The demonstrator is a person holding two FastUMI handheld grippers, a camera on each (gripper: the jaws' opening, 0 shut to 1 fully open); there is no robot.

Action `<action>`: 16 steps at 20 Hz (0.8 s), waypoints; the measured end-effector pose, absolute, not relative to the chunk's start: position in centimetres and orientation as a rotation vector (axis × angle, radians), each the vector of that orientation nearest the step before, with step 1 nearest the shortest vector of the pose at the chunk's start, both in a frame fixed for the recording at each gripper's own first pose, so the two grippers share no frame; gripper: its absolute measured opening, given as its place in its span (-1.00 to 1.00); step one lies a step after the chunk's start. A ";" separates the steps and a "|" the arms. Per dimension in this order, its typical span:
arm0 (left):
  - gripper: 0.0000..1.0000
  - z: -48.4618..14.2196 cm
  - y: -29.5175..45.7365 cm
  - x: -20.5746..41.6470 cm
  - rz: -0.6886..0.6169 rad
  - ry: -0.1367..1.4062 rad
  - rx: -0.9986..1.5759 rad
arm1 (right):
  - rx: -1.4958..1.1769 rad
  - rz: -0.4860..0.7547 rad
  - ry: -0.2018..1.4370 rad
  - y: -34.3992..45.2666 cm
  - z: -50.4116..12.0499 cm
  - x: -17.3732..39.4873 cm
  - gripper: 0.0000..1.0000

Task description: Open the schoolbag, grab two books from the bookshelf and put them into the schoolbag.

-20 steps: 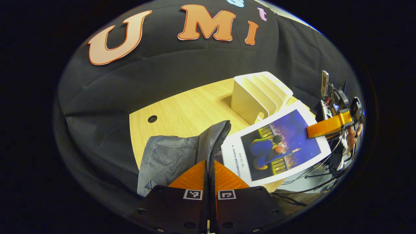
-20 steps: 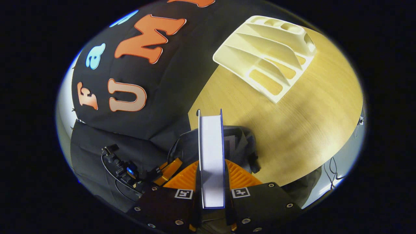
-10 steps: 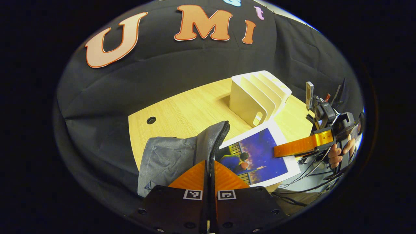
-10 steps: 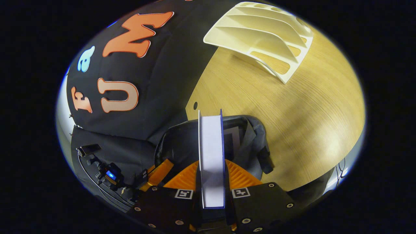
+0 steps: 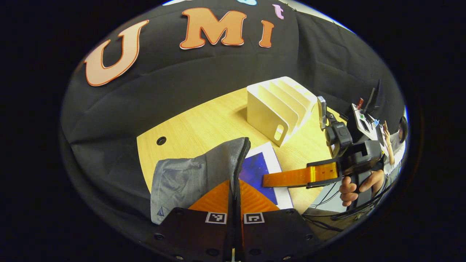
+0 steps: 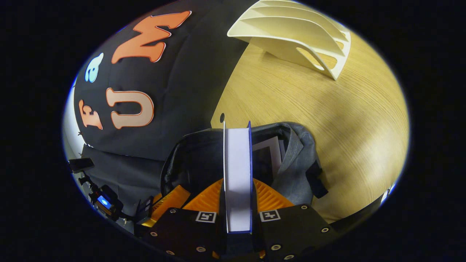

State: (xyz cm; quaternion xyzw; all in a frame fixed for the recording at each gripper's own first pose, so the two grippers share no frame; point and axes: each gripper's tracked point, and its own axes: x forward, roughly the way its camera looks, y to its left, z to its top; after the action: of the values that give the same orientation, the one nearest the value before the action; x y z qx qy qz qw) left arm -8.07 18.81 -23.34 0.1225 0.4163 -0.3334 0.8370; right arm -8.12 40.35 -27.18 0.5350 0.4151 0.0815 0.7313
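The left gripper (image 5: 235, 187), jaws nipped on the bag's (image 5: 189, 178) zipper edge, held the mouth open so the right gripper (image 6: 236, 196), jaws clamping the book (image 6: 237, 174), could slide it in beside another.

A light wooden table (image 5: 204, 127) is seen against the booth's black cloth wall, with a small round hole (image 5: 161, 140) cut near its far left corner. A cream slotted bookshelf (image 5: 278, 105) is stood upright on it toward the back, its slots seen empty. A grey schoolbag (image 5: 189, 178) is set nearer the front edge, well apart from the bookshelf, its mouth held open. Bare wood is shown between the two.
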 end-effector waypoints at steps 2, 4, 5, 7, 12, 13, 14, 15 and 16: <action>-0.94 -23.2 18.2 -8.3 -0.718 0.877 0.270 | 1.171 0.189 0.919 41.0 -27.4 -7.8 -0.42; -0.94 -22.7 17.5 -8.7 -0.730 0.870 0.278 | 1.160 0.206 0.932 42.0 -27.7 -7.5 -0.42; -0.94 -22.3 16.9 -8.9 -0.735 0.866 0.282 | 1.156 0.211 0.937 42.6 -27.9 -7.2 -0.42; -0.94 -21.5 15.9 -9.4 -0.737 0.860 0.291 | 1.147 0.218 0.935 43.3 -28.2 -6.4 -0.41; -0.94 -21.1 13.7 -11.4 -0.737 0.861 0.282 | 1.094 0.231 0.928 44.8 -29.0 -4.9 -0.42; -0.94 -20.9 13.4 -11.7 -0.734 0.863 0.271 | 1.094 0.229 0.934 45.1 -29.2 -4.6 -0.41; -0.94 -20.9 13.3 -12.1 -0.732 0.867 0.259 | 1.090 0.227 0.945 45.2 -29.3 -4.2 -0.40; -0.94 -20.8 13.1 -12.4 -0.730 0.870 0.246 | 1.079 0.214 0.970 45.5 -29.8 -4.2 -0.39; -0.94 -20.8 12.8 -12.7 -0.729 0.881 0.229 | 1.029 0.172 1.009 45.1 -30.3 -5.0 -0.31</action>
State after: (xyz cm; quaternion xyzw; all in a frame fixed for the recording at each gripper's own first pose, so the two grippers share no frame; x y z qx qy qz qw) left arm -12.72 12.84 -20.84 0.1082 0.4158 -0.3444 0.8347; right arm -4.96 45.06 -30.26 0.4704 0.4615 0.0787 0.7480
